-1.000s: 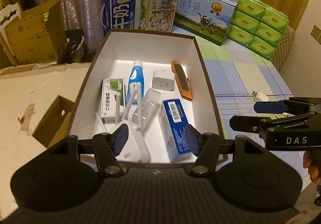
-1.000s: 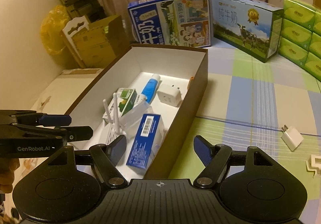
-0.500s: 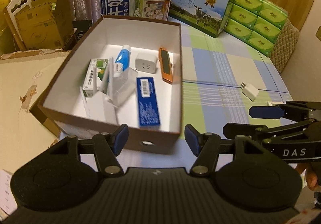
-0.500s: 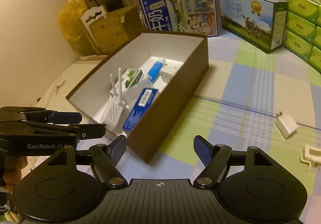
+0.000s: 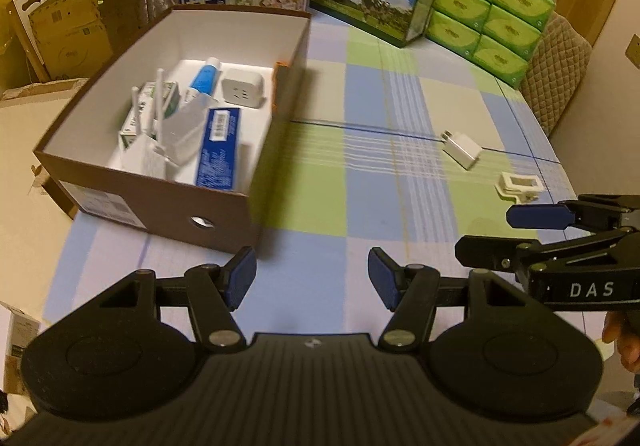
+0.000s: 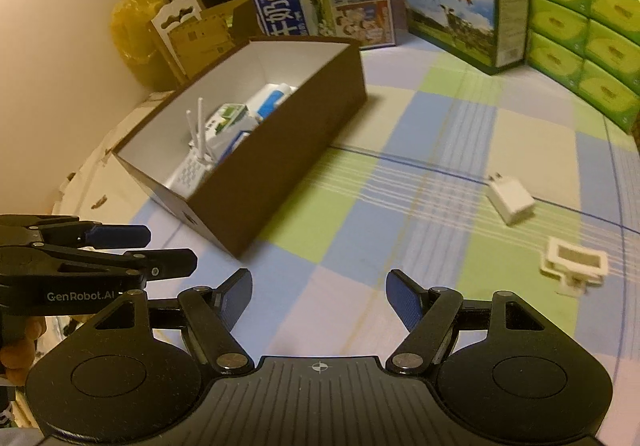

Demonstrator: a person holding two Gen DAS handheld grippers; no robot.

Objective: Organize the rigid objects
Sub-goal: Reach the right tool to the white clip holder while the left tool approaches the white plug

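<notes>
In the left wrist view, the left tongs [image 5: 312, 278] are seen held partly open above the checked cloth, with nothing between the pads. The brown box [image 5: 160, 202] stands to the upper left, already holding a router, a blue carton, a white smart plug [image 5: 242, 88] and a toothpaste tube. Two rigid items are left out on the surface [image 5: 360, 214]: a white charger [image 5: 462, 149] and, nearer, a small white clip-like piece [image 5: 519, 186]. The right tongs [image 5: 520, 242] are seen from the side at the right edge; the jaws are apart and nothing is gripped.

In the right wrist view, the right tongs [image 6: 320, 296] are likewise partly open and empty over bare cloth. The white charger [image 6: 511, 198] and the white clip-like piece [image 6: 574, 260] lie well to the right, just apart from each other; the brown box [image 6: 280, 182] sits to the upper left.

The charger is smooth and lies flat, so it could be pushed across the cloth instead of gripped. The clip-like piece is low and could be pinched together with the cloth. The picture is smeared, so misjudged alignment is possible.
</notes>
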